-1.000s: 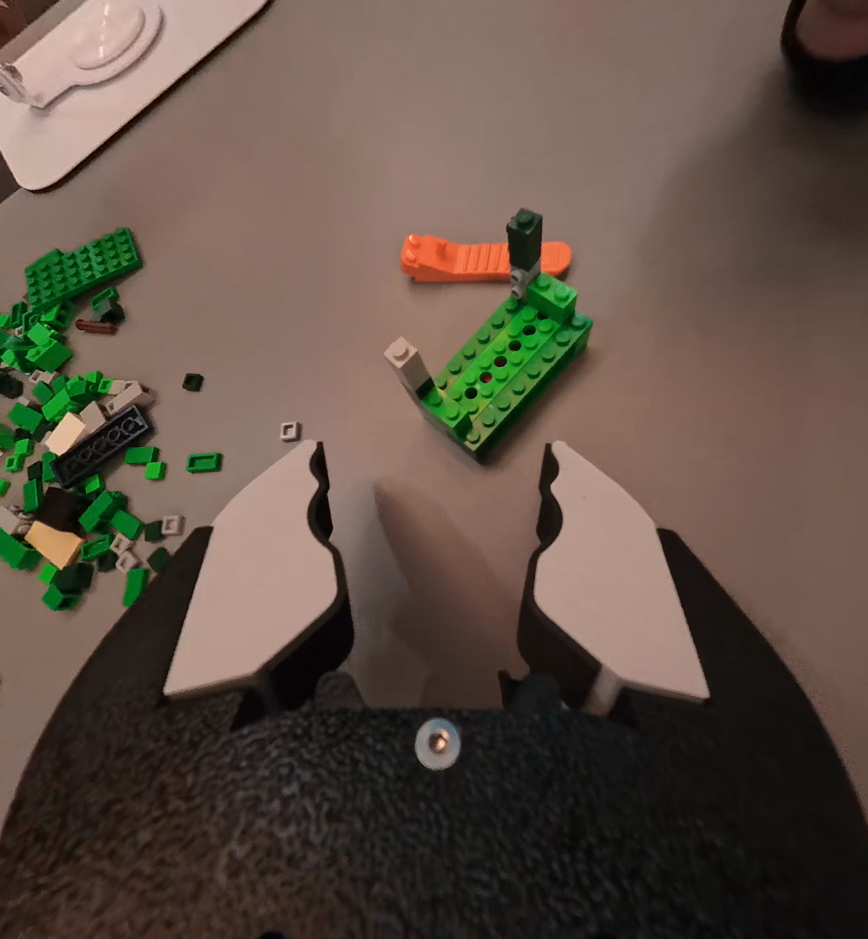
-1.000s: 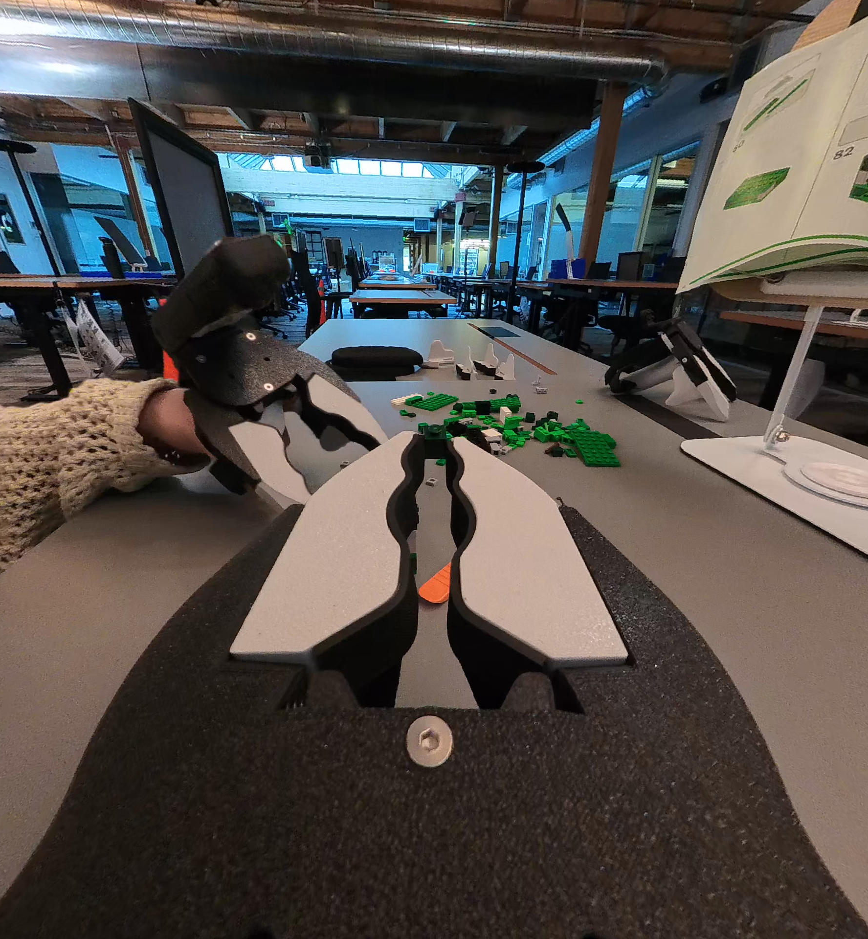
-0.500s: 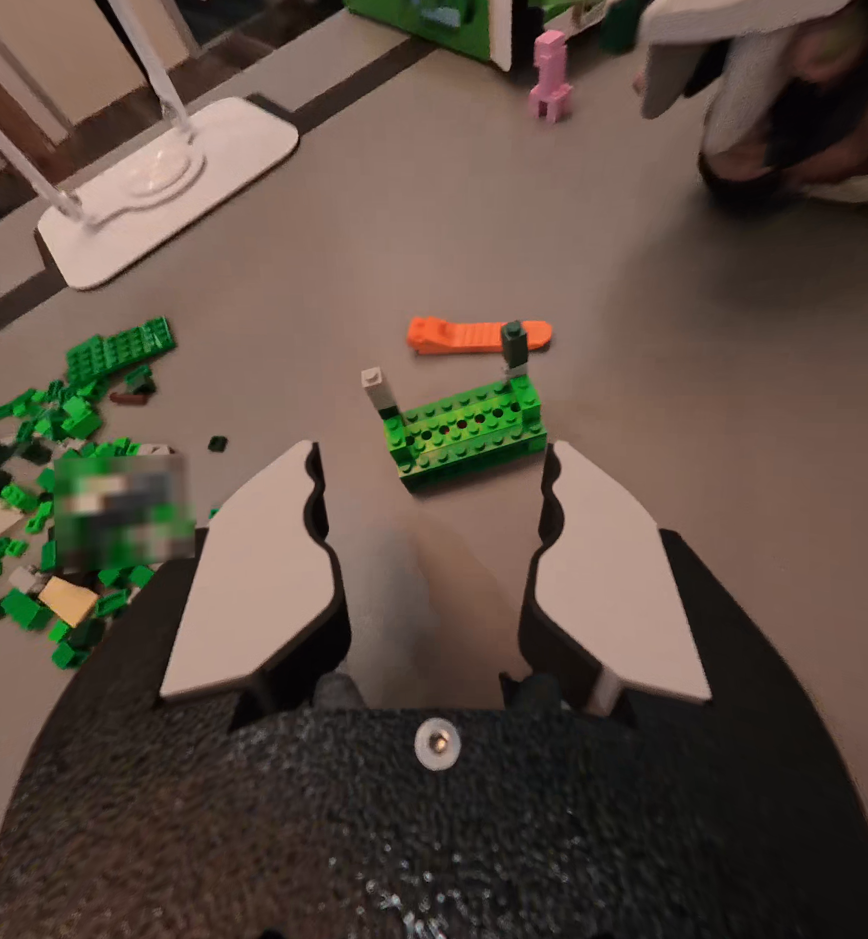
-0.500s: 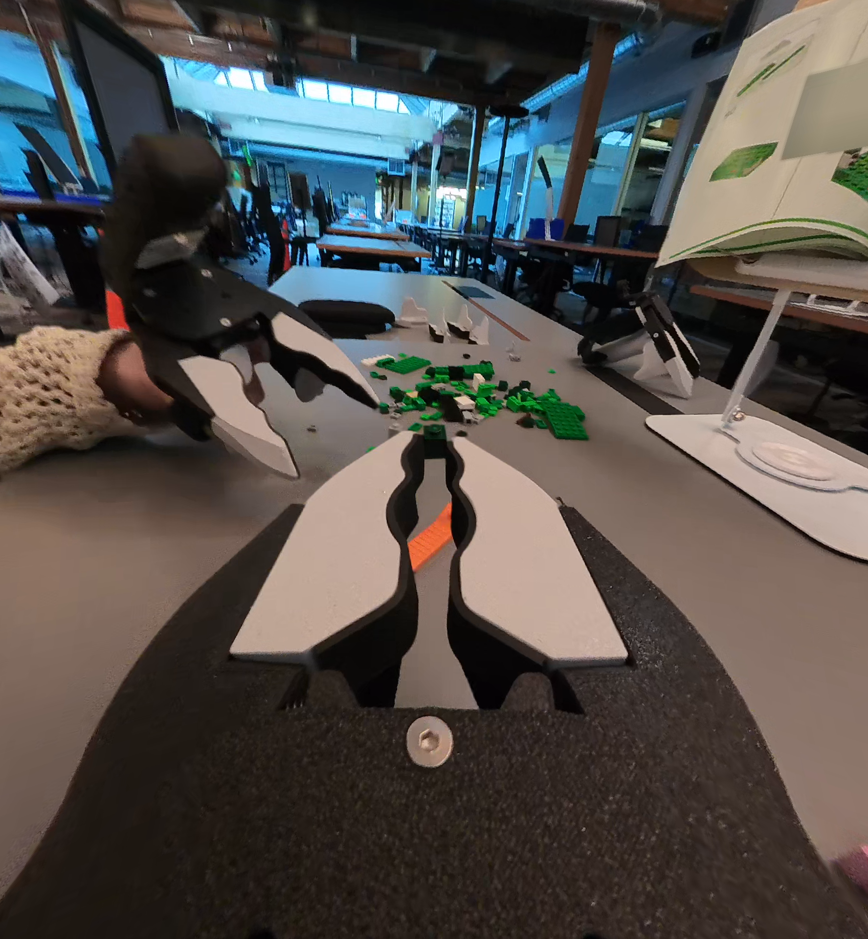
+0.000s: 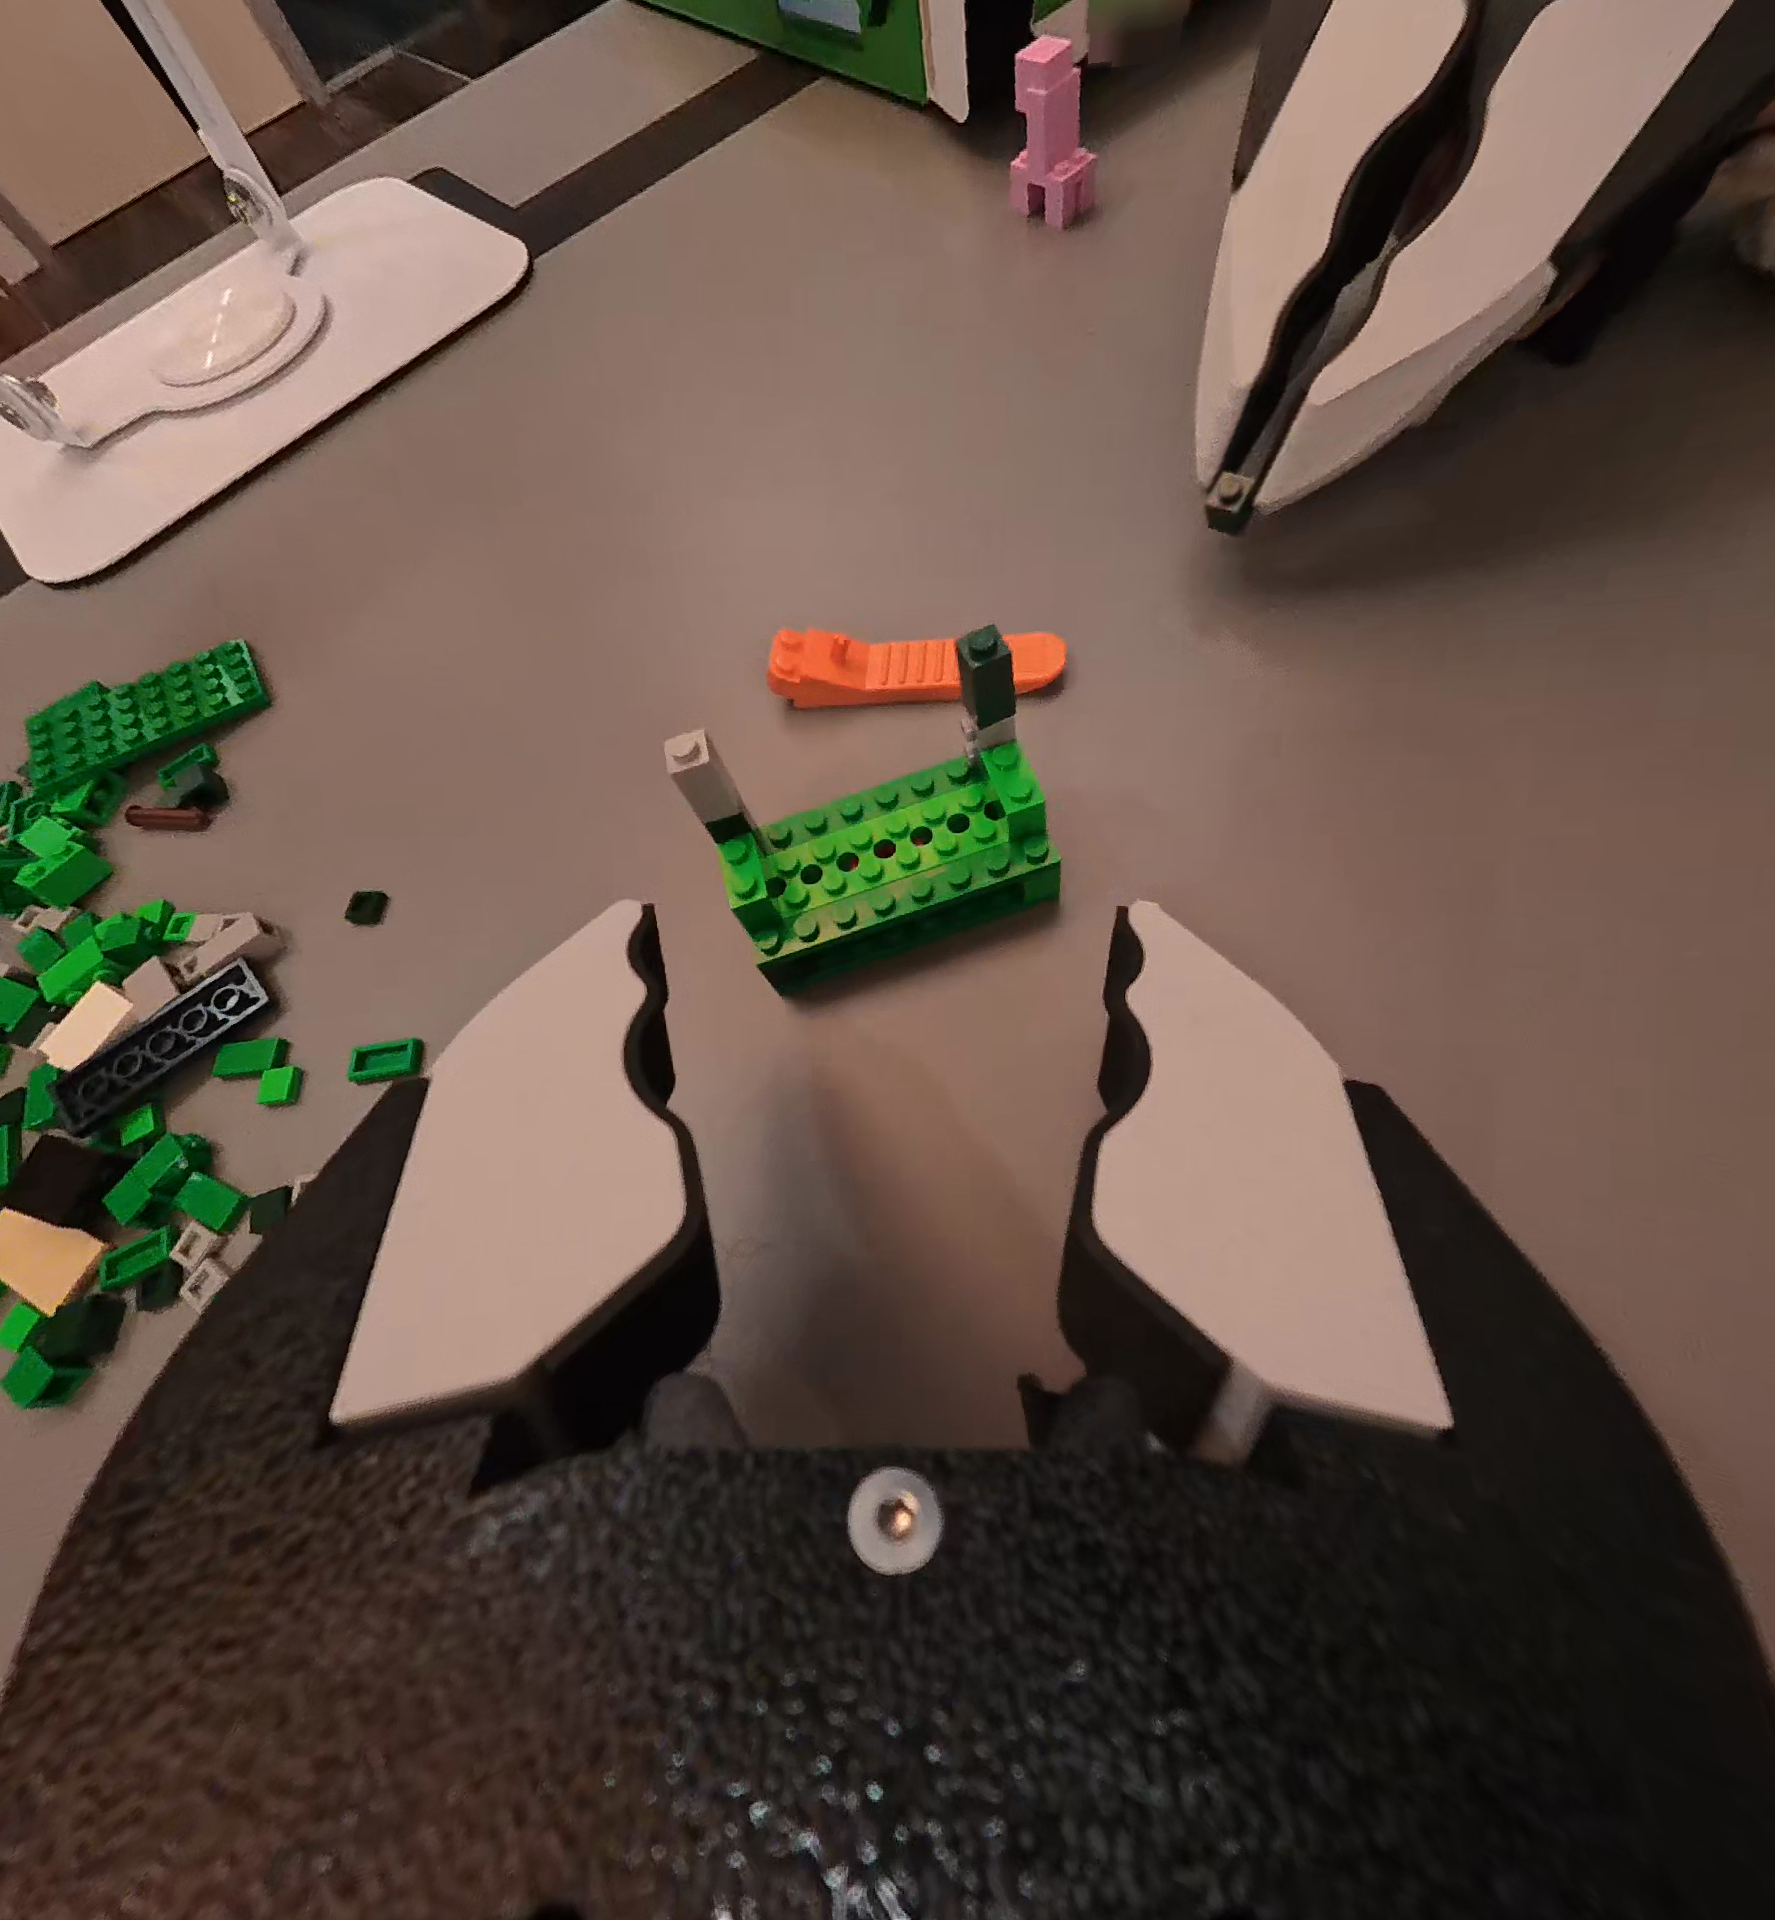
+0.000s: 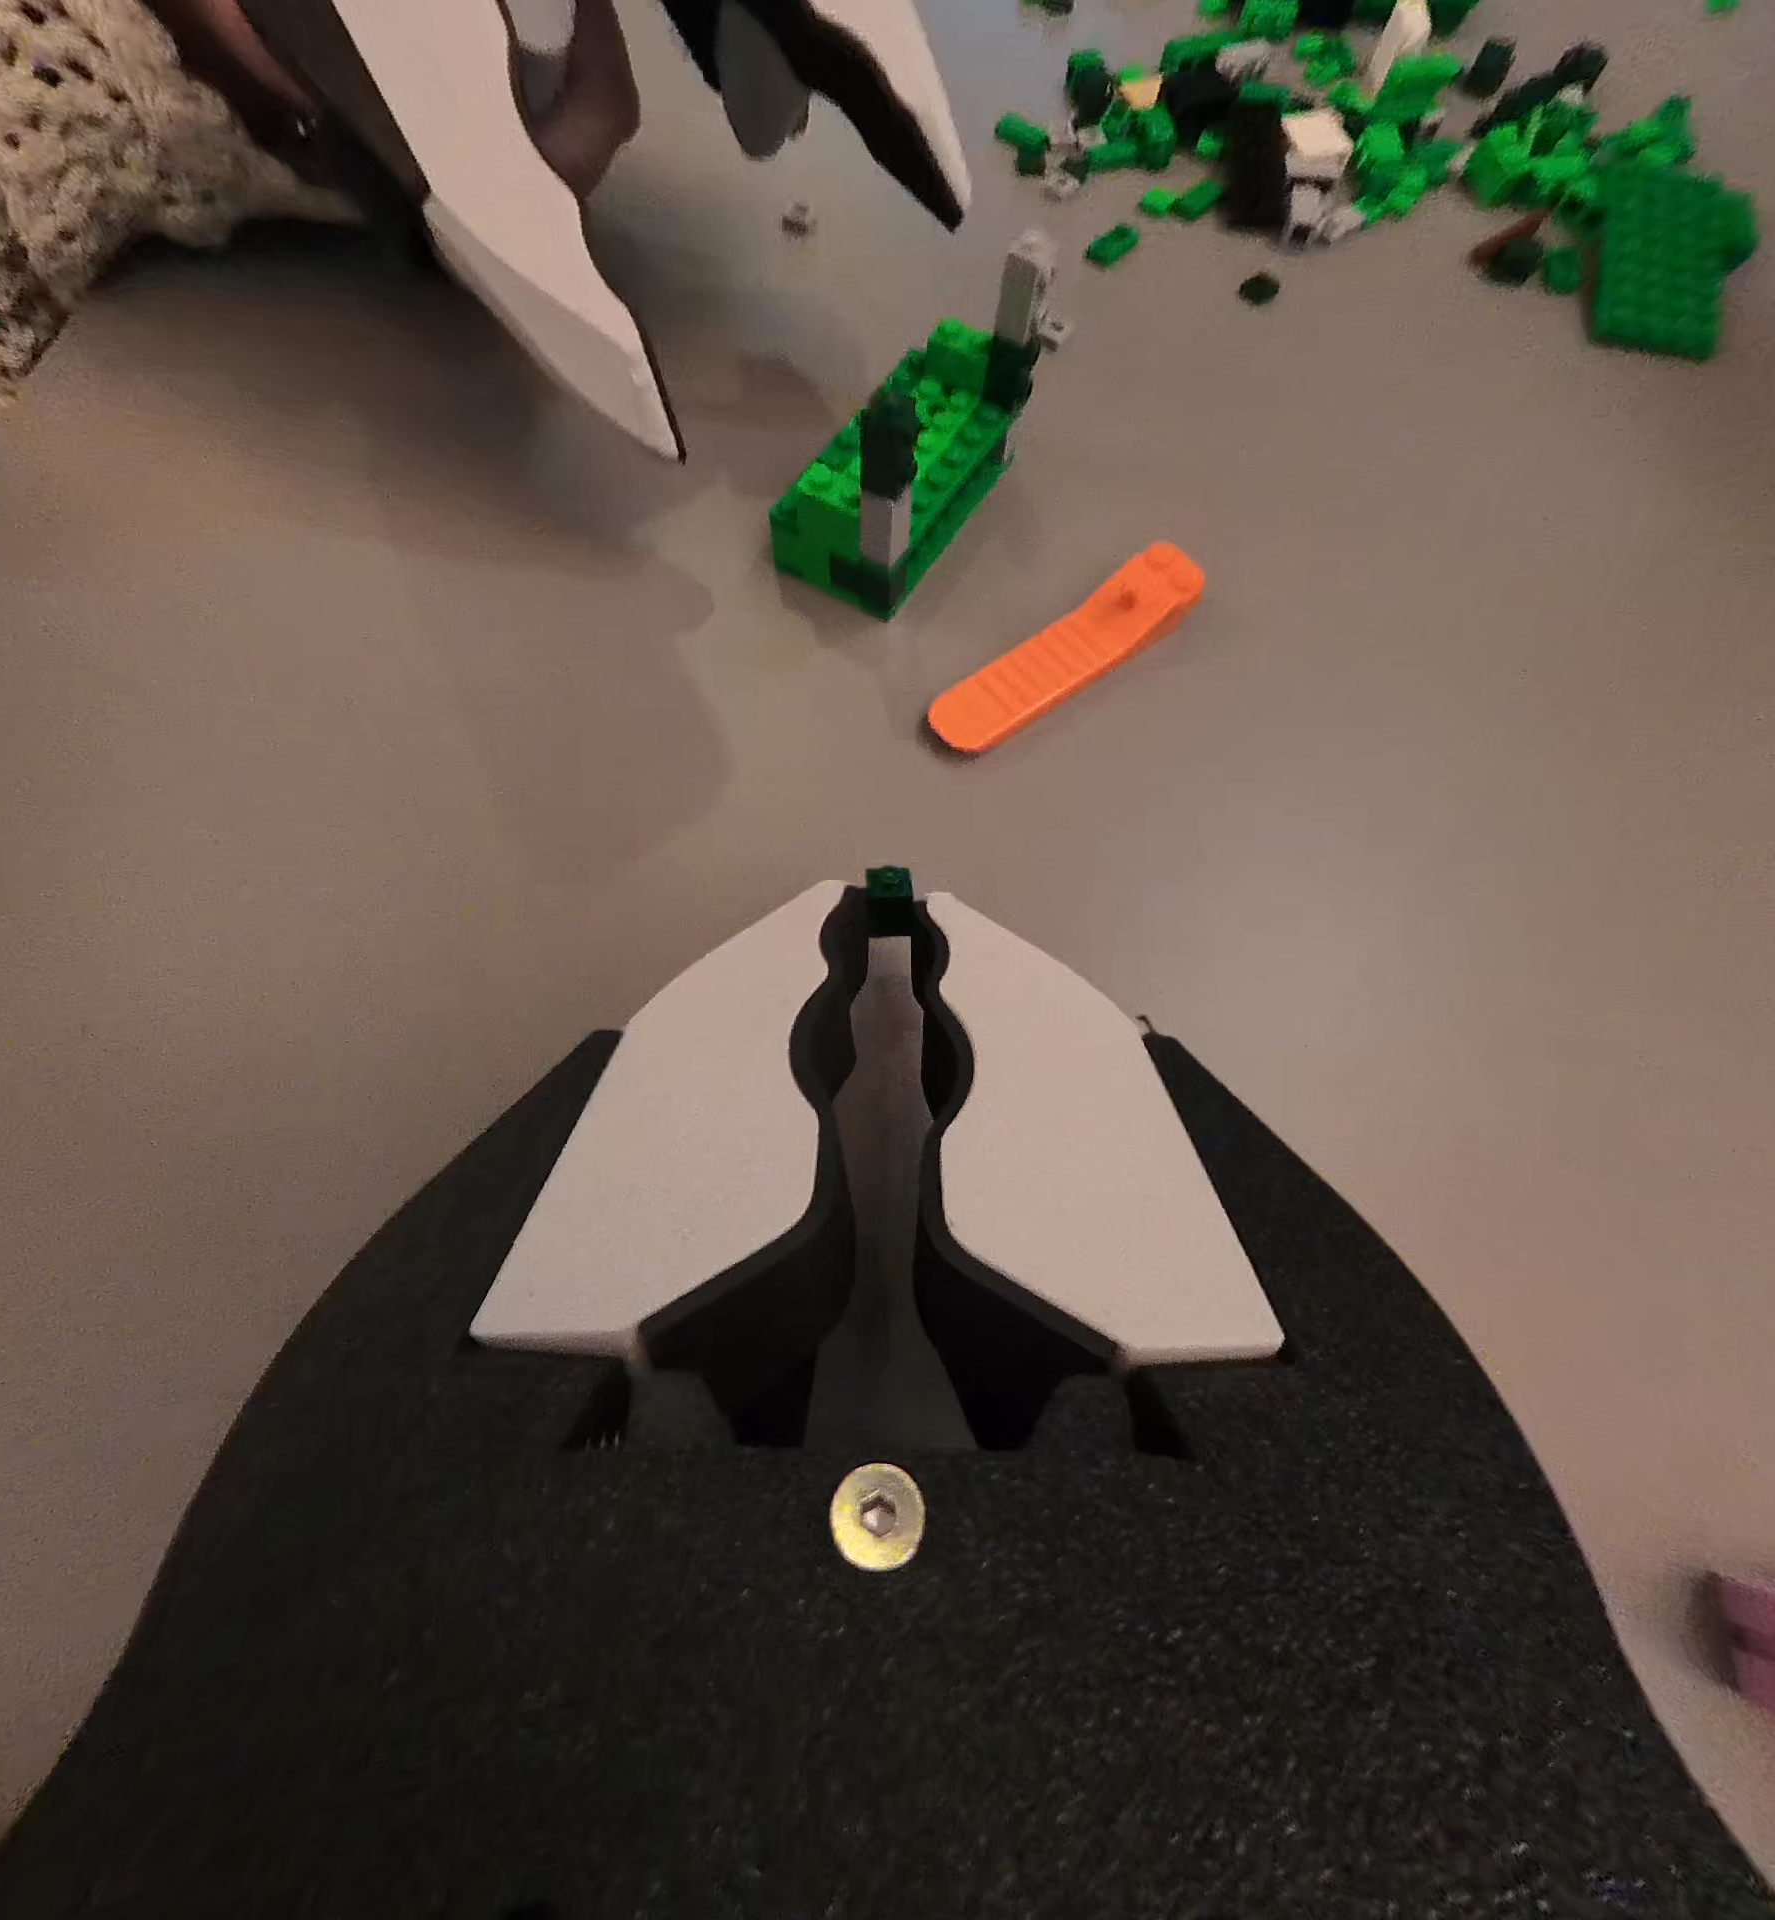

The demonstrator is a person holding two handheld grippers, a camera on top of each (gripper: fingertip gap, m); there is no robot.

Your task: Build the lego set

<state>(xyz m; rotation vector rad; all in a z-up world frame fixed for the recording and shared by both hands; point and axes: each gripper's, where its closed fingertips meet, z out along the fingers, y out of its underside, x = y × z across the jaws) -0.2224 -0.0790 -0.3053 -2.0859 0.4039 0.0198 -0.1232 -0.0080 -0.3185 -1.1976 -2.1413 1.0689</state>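
Your right gripper (image 6: 888, 899) fingers pinch a dark green brick (image 6: 887, 891); your left gripper (image 5: 883, 920) fingers stand wide apart, empty, above the desk (image 5: 1382, 831).

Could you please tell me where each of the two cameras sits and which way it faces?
Left wrist view: on the open left gripper, looking down and forward at the bright green brick assembly; own grey fingers show.
Right wrist view: on the right gripper, shut on a small dark green brick, facing the assembly from the opposite side; a knitted cream sleeve shows.
Shared: assembly, flat orange brick separator, loose green brick pile, each other's gripper.
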